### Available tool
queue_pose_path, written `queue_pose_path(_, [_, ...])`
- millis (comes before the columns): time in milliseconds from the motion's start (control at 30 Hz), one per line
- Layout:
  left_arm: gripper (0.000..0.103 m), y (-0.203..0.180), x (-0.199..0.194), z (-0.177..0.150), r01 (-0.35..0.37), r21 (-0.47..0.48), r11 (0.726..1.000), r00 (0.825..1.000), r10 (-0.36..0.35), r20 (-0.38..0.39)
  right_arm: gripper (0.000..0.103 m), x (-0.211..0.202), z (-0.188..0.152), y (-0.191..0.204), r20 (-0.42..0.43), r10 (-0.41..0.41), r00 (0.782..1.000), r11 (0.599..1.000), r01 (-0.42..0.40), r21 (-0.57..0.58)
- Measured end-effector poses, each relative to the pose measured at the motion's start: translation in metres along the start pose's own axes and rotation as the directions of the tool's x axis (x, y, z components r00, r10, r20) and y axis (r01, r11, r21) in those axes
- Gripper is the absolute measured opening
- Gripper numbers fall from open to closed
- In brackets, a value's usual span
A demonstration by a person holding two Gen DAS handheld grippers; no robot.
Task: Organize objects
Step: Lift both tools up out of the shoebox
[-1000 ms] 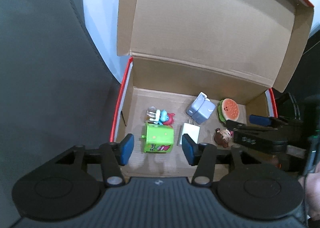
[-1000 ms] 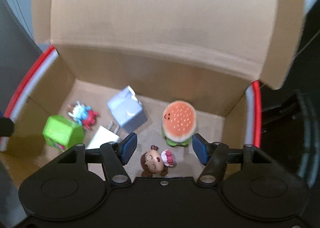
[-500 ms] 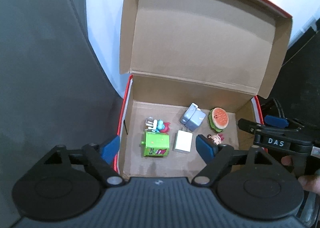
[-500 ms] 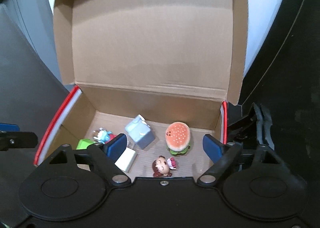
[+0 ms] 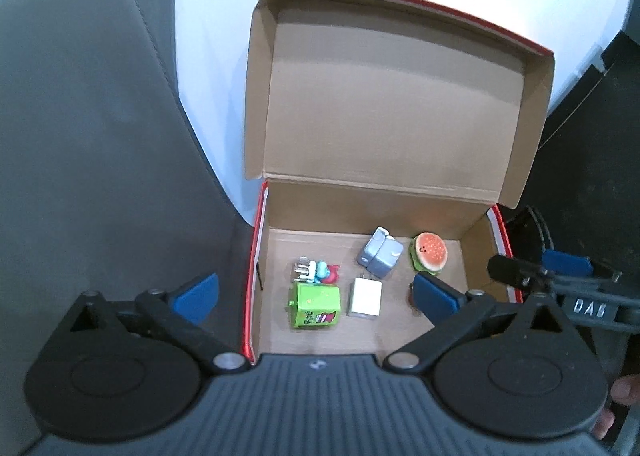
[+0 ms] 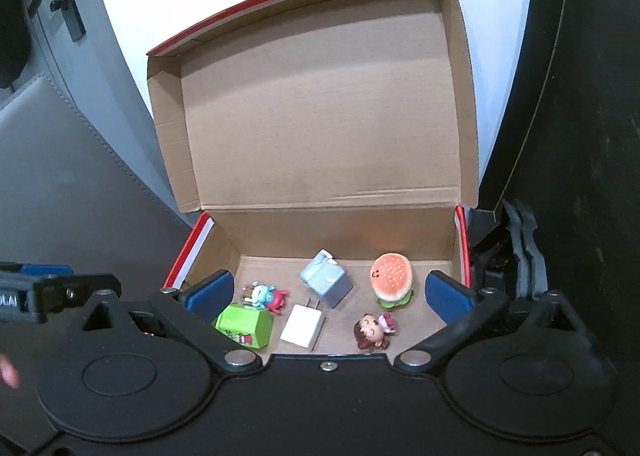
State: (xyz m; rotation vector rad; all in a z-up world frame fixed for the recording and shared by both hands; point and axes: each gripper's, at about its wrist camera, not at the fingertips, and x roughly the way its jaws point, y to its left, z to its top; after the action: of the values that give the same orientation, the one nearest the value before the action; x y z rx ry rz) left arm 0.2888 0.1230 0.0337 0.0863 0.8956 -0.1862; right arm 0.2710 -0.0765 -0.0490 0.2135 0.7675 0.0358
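From the left, my left gripper (image 5: pixel 316 294) hovers over the cardboard box (image 6: pixel 400 234), jaws opening, nothing between them. On the box floor lie the green cube (image 6: pixel 244 323), blue figure (image 6: pixel 266 295), white charger (image 6: pixel 303 326), grey-blue block (image 6: pixel 327 283), burger toy (image 6: pixel 391 274) and doll head (image 6: pixel 371 331). My right gripper (image 6: pixel 330 294) is opening too, empty. The upright lid (image 6: pixel 320 104) could fall shut if I bump it.
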Motion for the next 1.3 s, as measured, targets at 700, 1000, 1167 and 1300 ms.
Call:
queue_pose_path(700, [0.103,-0.004,-0.044,-0.023,0.053,0.050,0.997,0.994,-0.058,0.097,0.103,-0.026,-0.032,0.011,0.019,-0.054,0.998,0.994,0.052,0.099])
queue_pose_path(1000, [0.103,-0.002,-0.059,-0.033,0.039,0.087,0.995,0.986,-0.053,0.158,0.103,-0.041,-0.041,0.016,0.048,-0.049,0.998,0.993,0.043,0.108])
queue_pose_path(1167, [0.102,0.002,-0.059,-0.042,0.035,0.084,0.996,0.986,-0.049,0.160,0.103,-0.046,-0.048,0.019,0.059,-0.056,0.997,0.993,0.050,0.111])
queue_pose_path(1300, [0.102,0.000,-0.056,-0.050,0.025,0.084,0.996,0.990,-0.036,0.138,0.103,-0.048,-0.056,0.022,0.054,-0.057,0.997,0.992,0.051,0.112])
